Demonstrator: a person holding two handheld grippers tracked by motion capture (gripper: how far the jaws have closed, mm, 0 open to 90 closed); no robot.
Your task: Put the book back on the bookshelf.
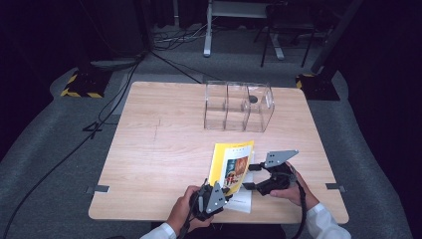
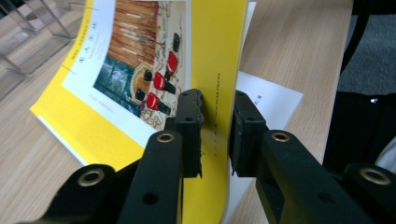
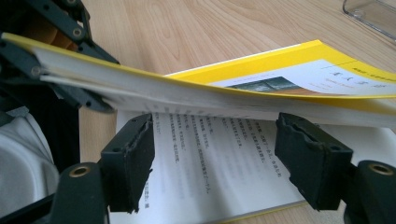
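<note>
At the bench's near edge, the left hand-held gripper pinches the book's lifted cover; the right hand-held gripper, spread, seems beneath it.

The light wooden table has lots of bare room on its left side and in the middle. At the far side stands a clear plastic box with three sections, and it blocks the way there. Near the front edge, the yellow paperback book is lifted up like a little wall. The left gripper pinches its raised part. Under that part is a low gap above the white printed page. The right gripper is wide open at that gap, maybe just inside.
</note>
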